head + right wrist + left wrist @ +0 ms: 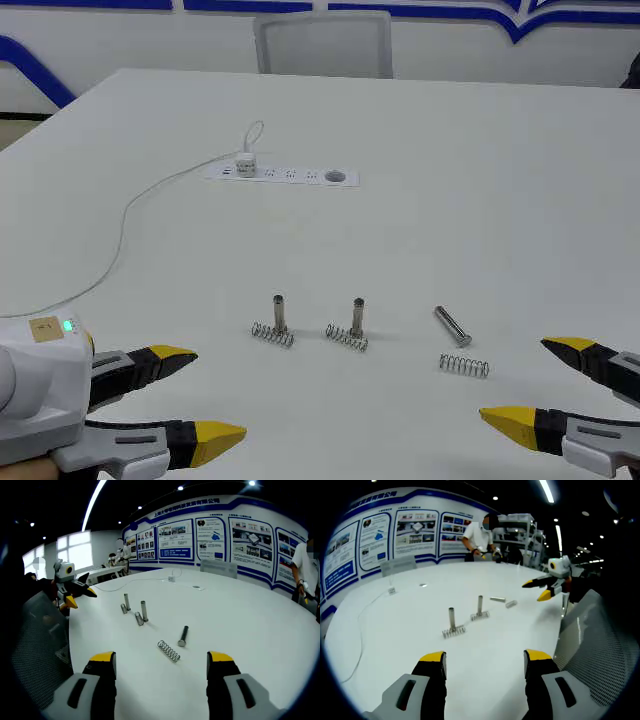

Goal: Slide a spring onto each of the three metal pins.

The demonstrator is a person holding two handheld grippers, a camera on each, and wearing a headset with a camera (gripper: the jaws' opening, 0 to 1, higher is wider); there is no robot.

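each spring (273,334) sits by its pin (280,312), handy for pairing; left hand-held gripper (219,392) and right hand-held gripper (512,378) hover, jaws apart, empty

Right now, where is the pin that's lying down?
In the head view the lying pin is right of the middle standing pin, just behind a loose spring.

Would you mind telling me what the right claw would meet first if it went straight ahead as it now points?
Most likely the right claw meets the loose spring first, then the lying pin beyond; depth is uncertain.
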